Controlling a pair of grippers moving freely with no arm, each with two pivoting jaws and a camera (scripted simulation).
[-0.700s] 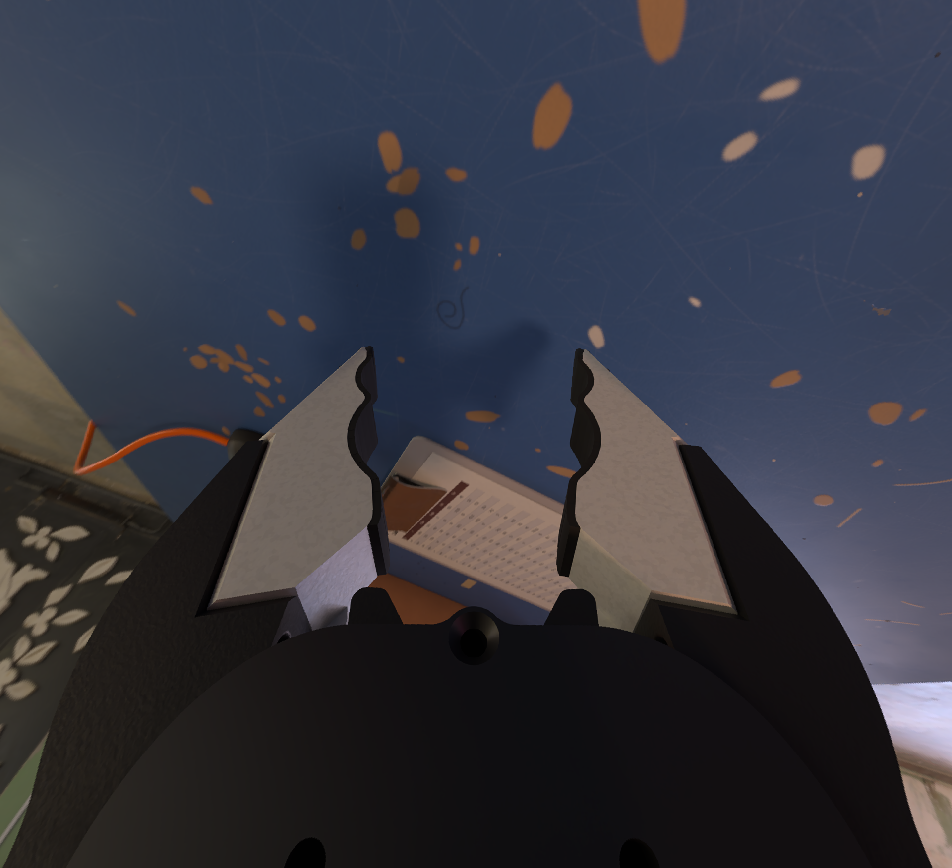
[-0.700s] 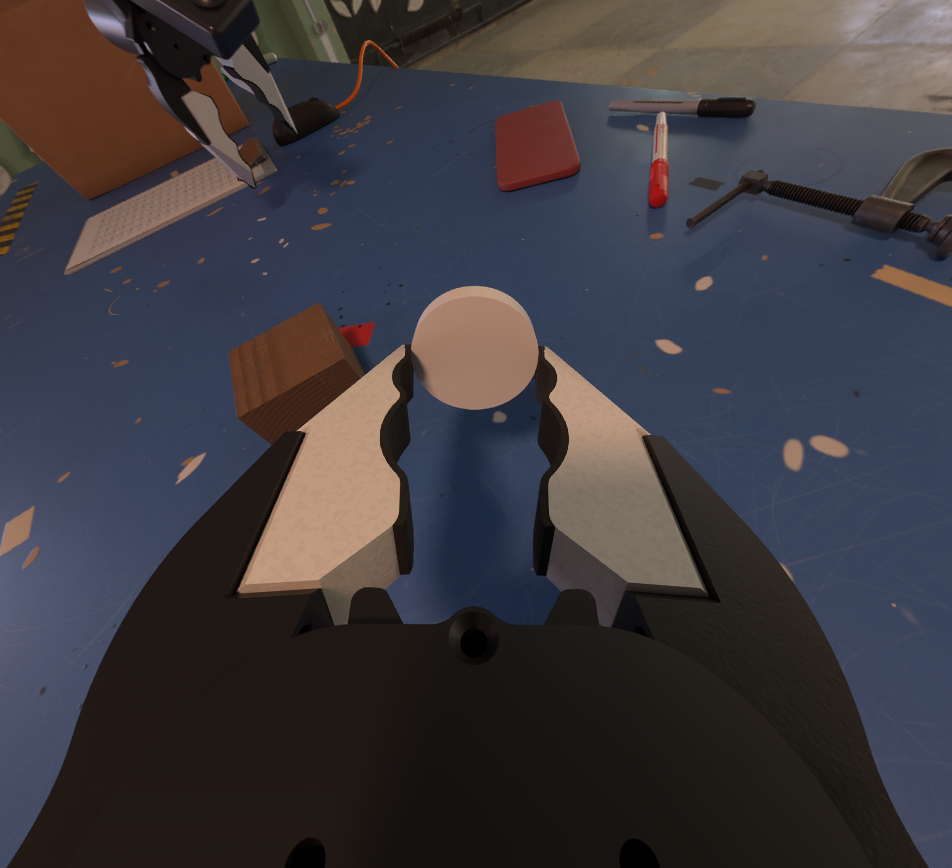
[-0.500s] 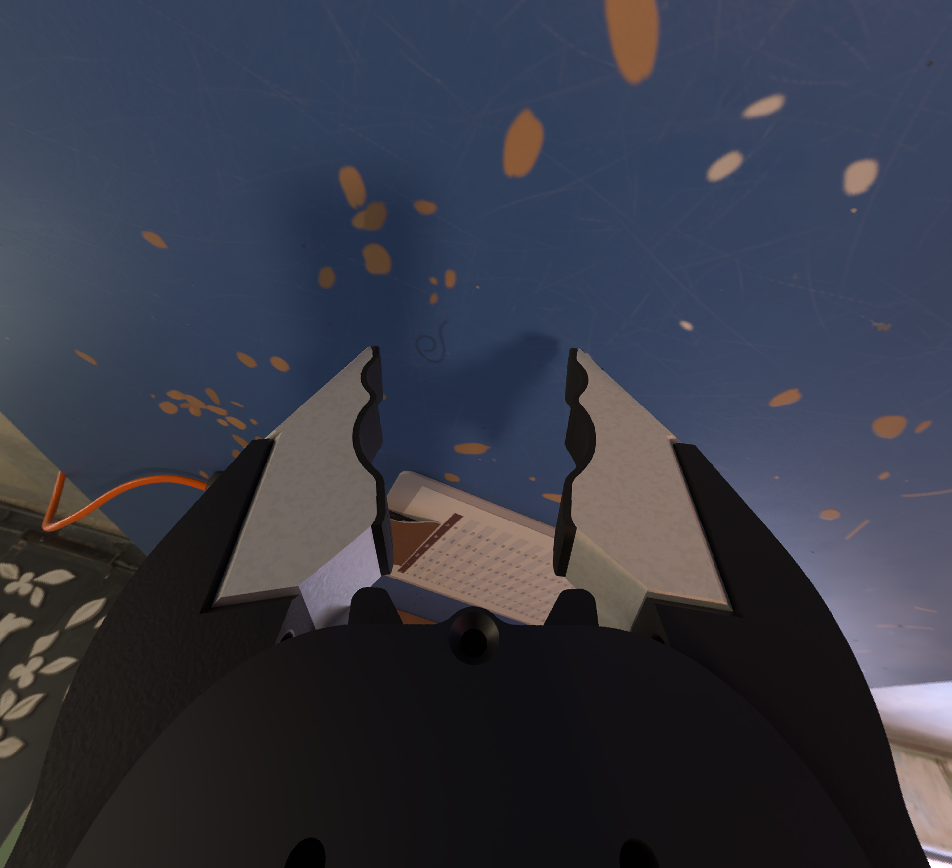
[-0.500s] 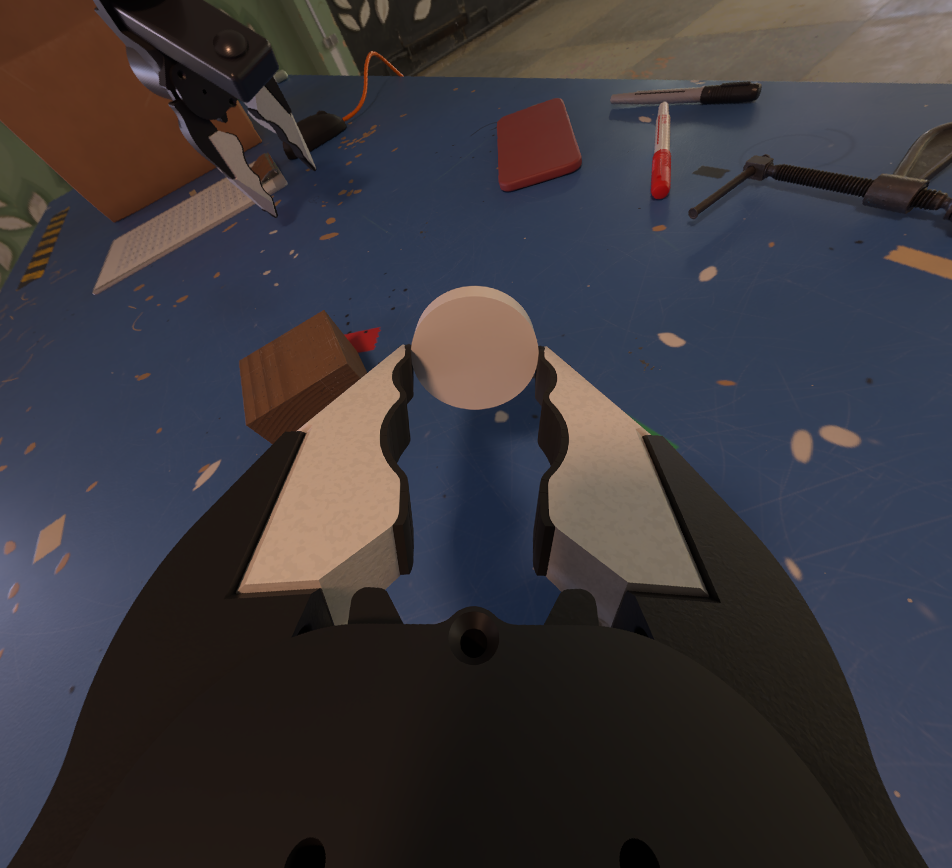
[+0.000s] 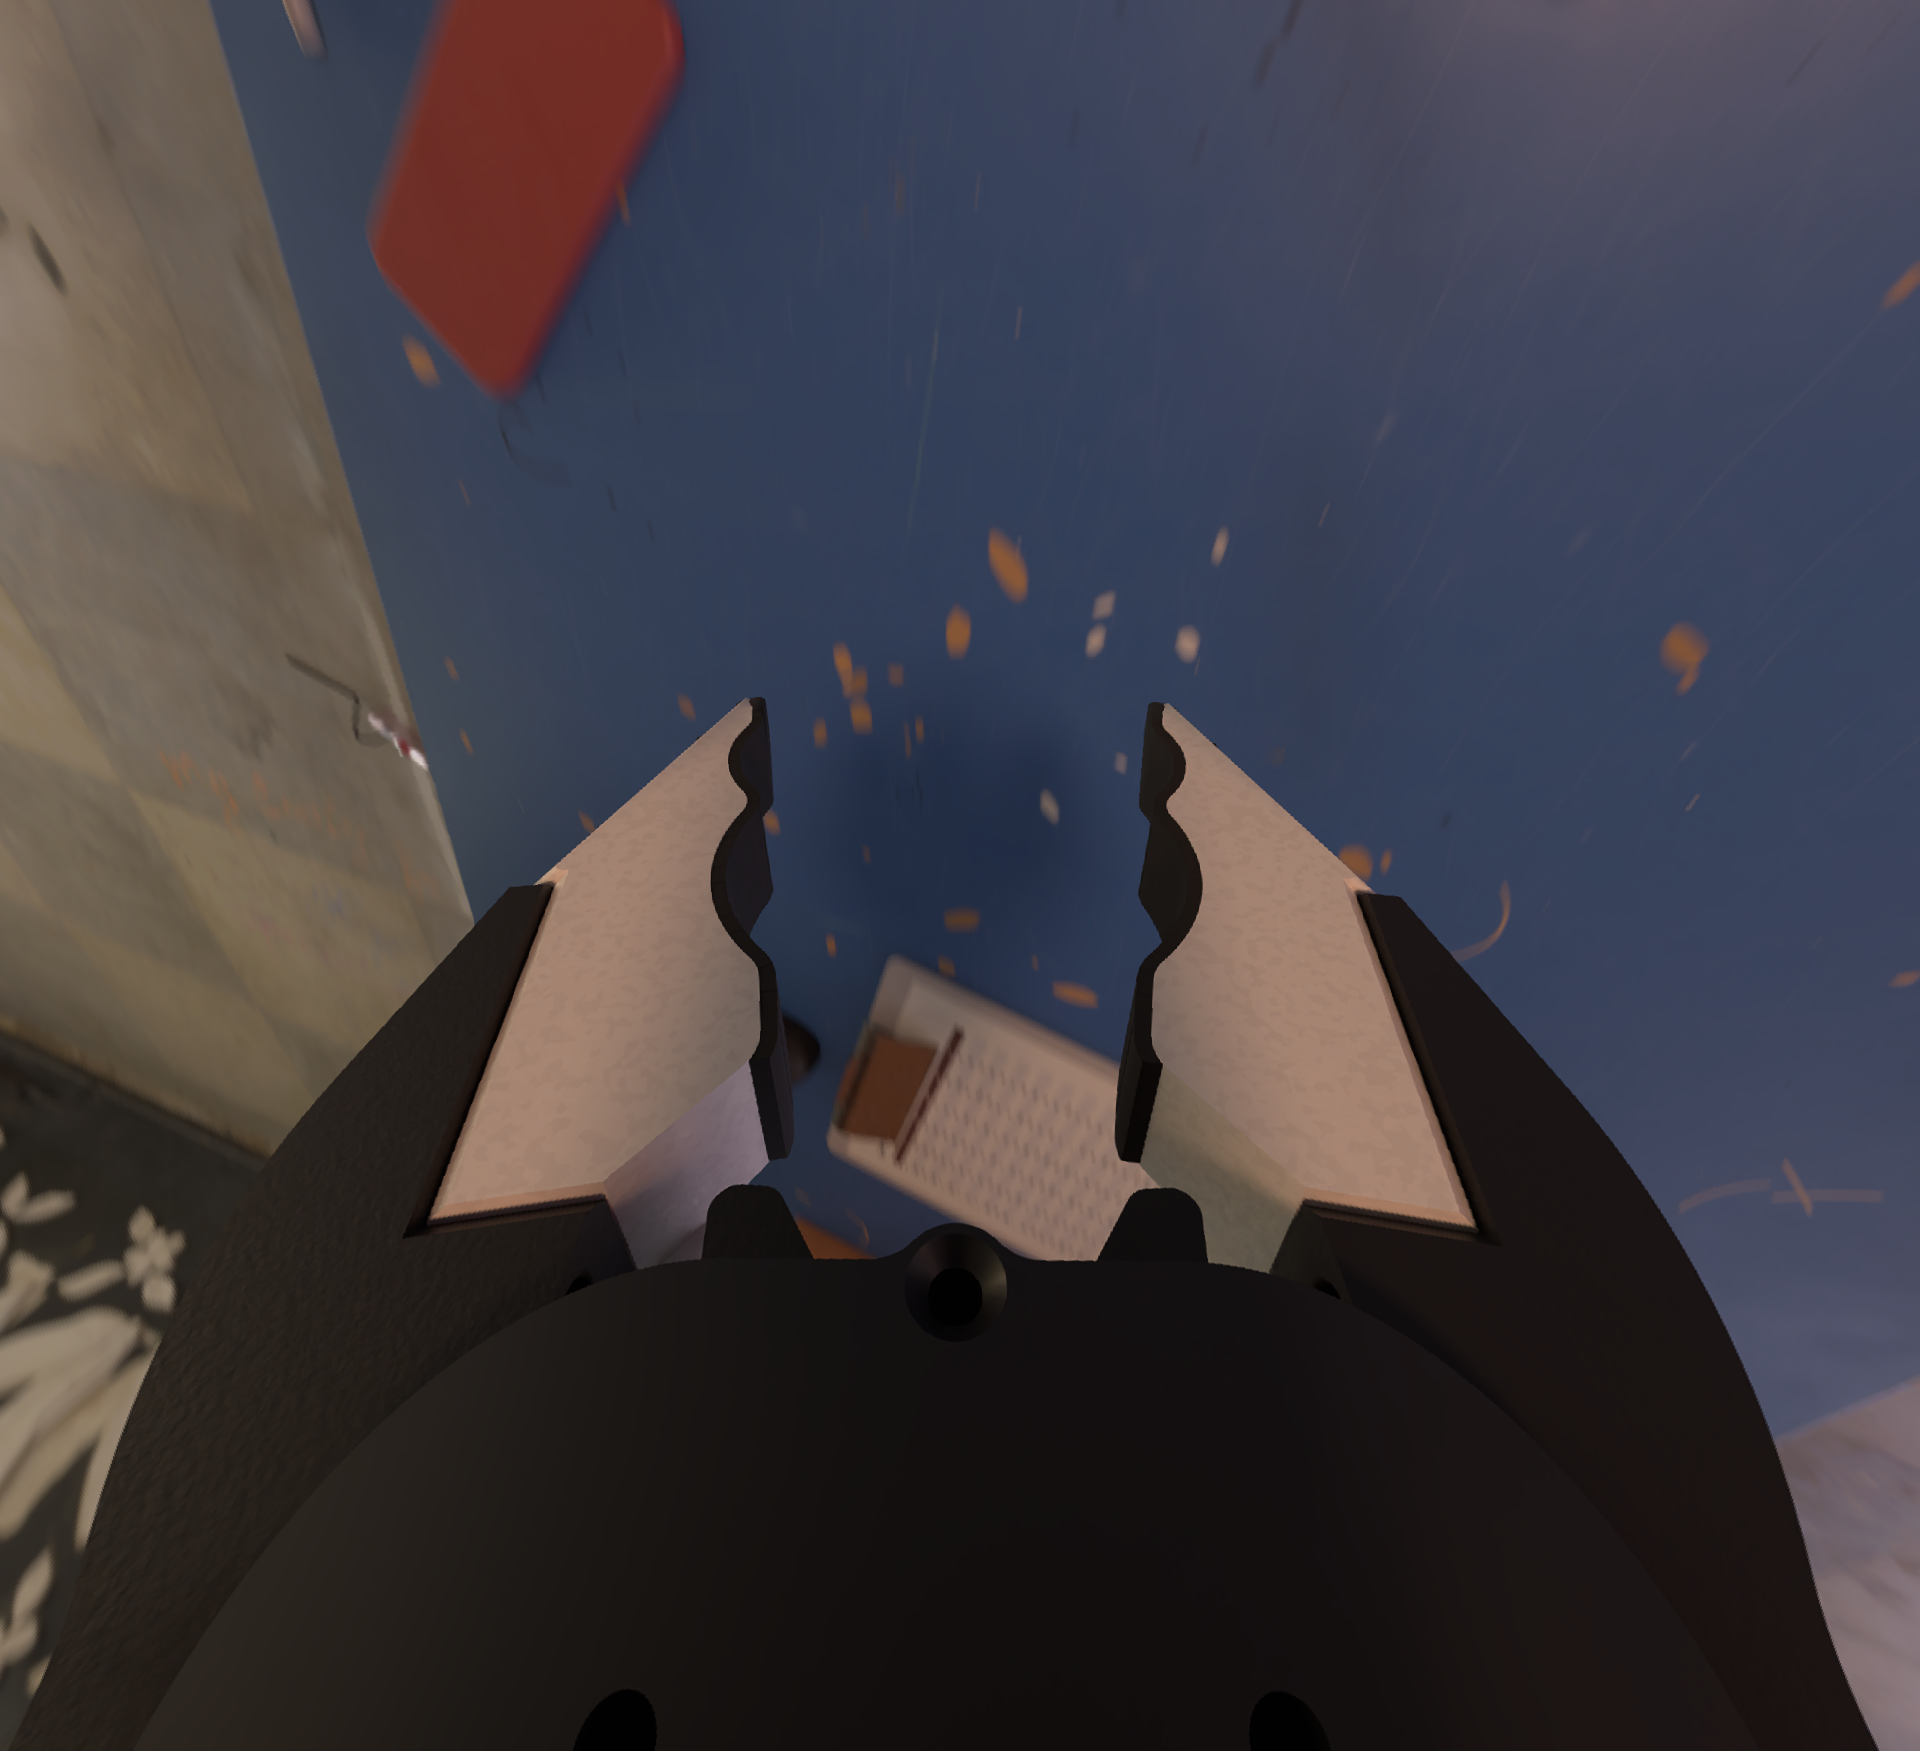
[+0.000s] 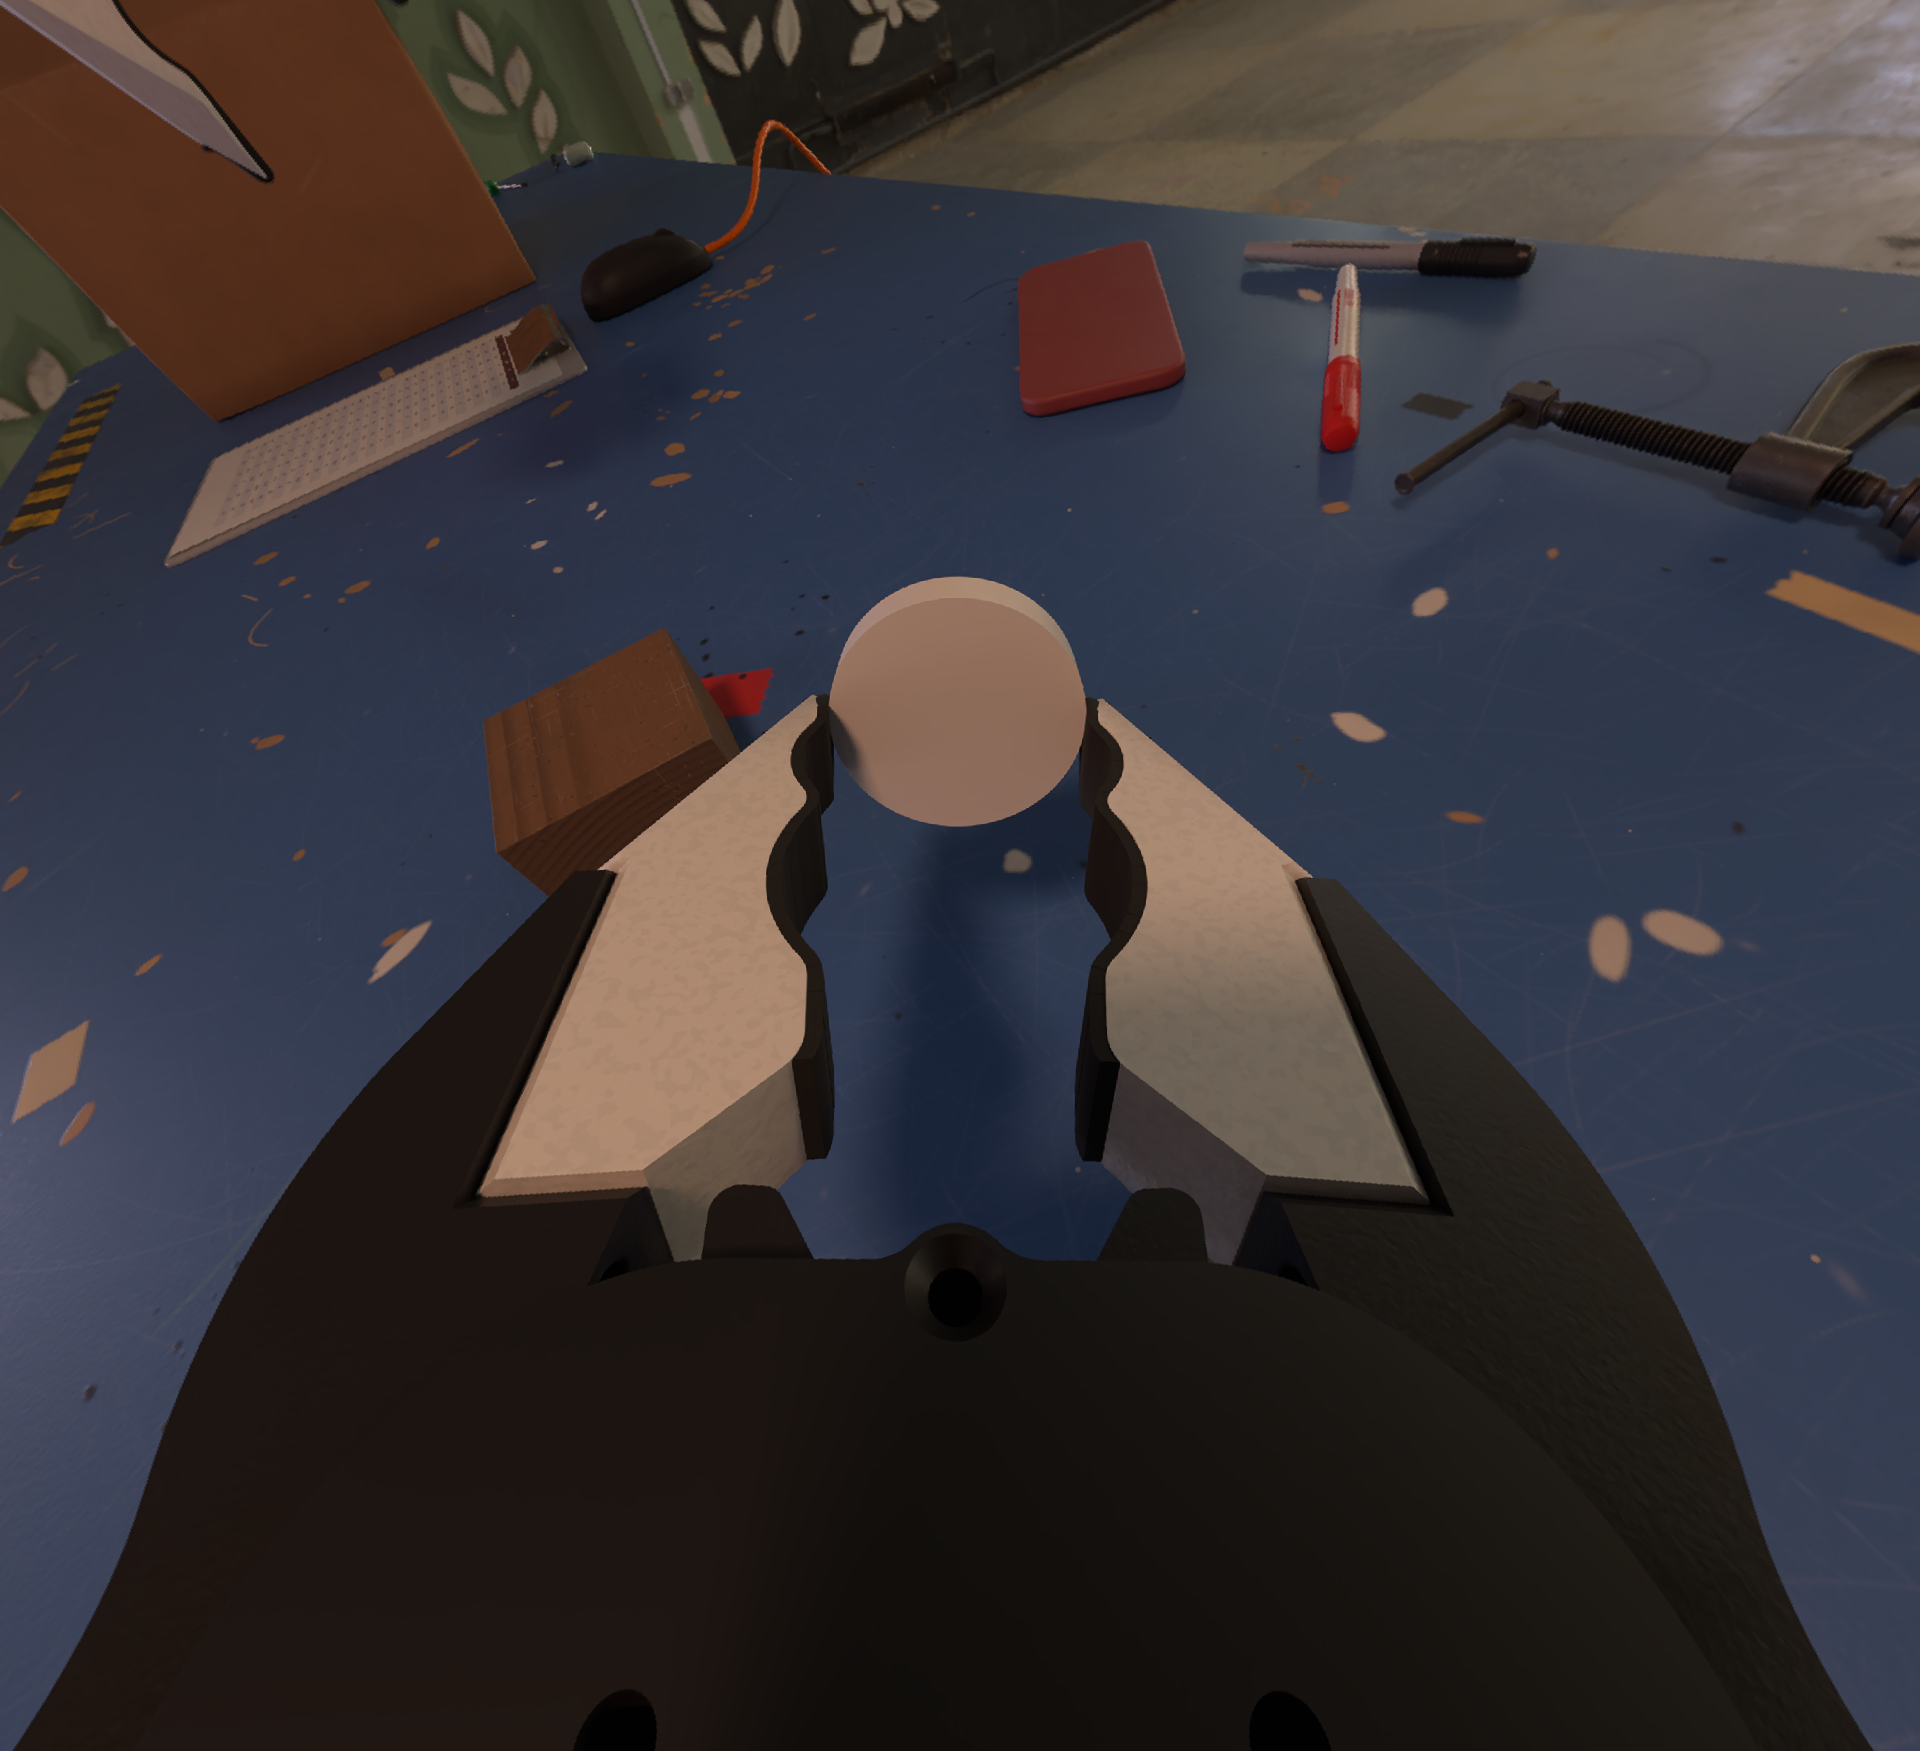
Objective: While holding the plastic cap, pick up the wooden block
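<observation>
Beige, the round plastic cap sits clamped in the right gripper just beside the brown wooden block, while the left gripper gapes empty.

Both grippers look alike. The left gripper and the right gripper each have a broad, matte black body with a rounded front edge, a small round black screw recess at its centre and two dark oval holes near the bottom edge. The fingers are pale, speckled grey-white wedges set in black brackets, tapering to points, with wavy black pads along their inner edges.
</observation>
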